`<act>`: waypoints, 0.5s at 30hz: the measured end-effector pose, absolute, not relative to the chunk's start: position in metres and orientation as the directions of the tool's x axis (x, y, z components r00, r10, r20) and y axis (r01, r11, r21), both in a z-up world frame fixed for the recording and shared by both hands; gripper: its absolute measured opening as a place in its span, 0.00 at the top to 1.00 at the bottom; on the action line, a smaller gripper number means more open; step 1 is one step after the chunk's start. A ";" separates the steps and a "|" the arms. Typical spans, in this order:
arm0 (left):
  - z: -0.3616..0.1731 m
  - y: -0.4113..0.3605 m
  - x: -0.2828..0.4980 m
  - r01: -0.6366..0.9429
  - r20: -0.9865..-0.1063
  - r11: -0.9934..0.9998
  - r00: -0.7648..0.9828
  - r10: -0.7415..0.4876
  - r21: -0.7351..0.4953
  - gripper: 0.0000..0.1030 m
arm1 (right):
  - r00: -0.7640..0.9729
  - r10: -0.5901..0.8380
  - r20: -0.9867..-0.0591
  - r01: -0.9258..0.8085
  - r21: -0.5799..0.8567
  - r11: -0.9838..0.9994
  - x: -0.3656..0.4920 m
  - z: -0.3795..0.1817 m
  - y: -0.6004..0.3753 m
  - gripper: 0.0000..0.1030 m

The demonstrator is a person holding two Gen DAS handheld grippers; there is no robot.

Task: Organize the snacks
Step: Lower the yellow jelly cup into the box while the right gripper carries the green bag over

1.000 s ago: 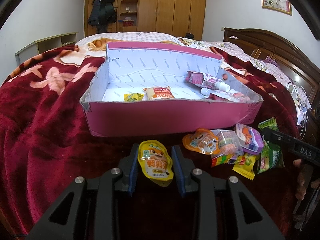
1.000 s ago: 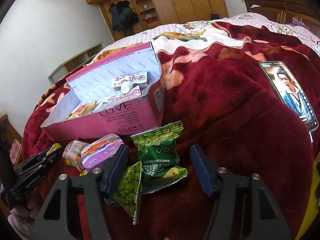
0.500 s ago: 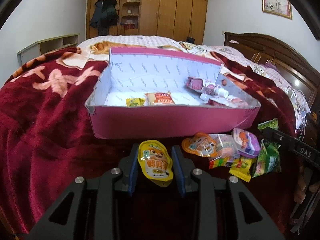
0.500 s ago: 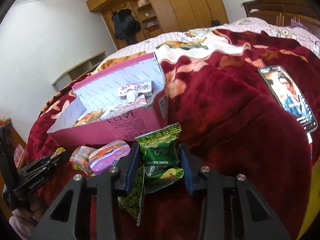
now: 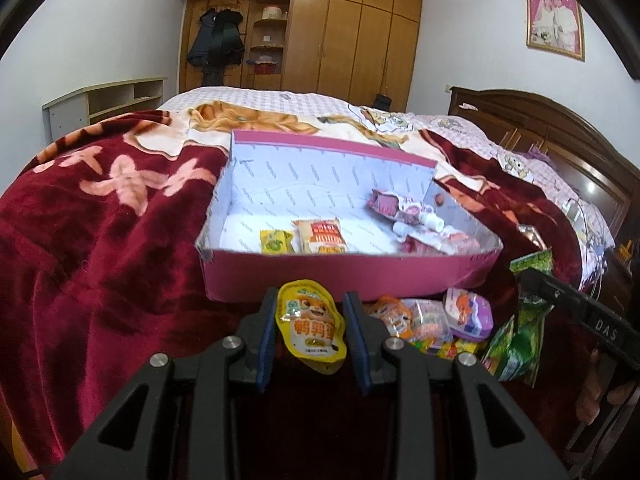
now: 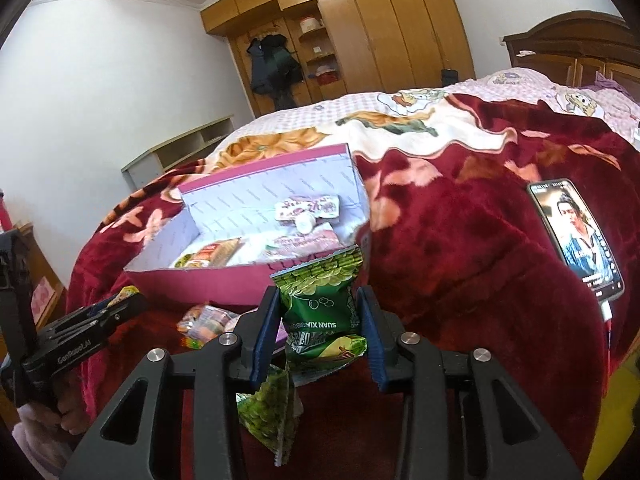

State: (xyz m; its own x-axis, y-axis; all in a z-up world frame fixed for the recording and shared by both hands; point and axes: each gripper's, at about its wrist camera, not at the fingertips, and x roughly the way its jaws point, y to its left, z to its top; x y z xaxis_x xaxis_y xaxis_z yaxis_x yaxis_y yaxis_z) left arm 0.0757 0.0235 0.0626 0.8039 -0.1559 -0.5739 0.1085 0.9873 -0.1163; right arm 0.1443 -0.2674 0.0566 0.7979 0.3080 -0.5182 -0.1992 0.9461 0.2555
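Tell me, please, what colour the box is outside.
Pink outside; the box shows best in the left wrist view.

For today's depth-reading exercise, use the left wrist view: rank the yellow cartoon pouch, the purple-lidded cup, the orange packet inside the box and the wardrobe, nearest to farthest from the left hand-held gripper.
1. Yellow cartoon pouch: clamped in the left hand-held gripper.
2. Purple-lidded cup: on the blanket, right, before the box.
3. Orange packet: inside the pink box.
4. Wardrobe: far wall.
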 end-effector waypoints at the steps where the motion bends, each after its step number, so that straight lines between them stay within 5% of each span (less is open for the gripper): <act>1: 0.065 0.024 0.076 0.107 -0.573 0.987 0.804 -0.156 -0.118 0.68 | 0.796 0.314 -0.517 -0.206 0.256 0.945 0.145 0.058 -0.267 0.62; 15: 0.090 0.022 0.110 0.107 -0.565 0.991 0.813 -0.137 -0.085 0.68 | 0.775 0.368 -0.513 -0.278 0.246 0.929 0.164 0.077 -0.255 0.62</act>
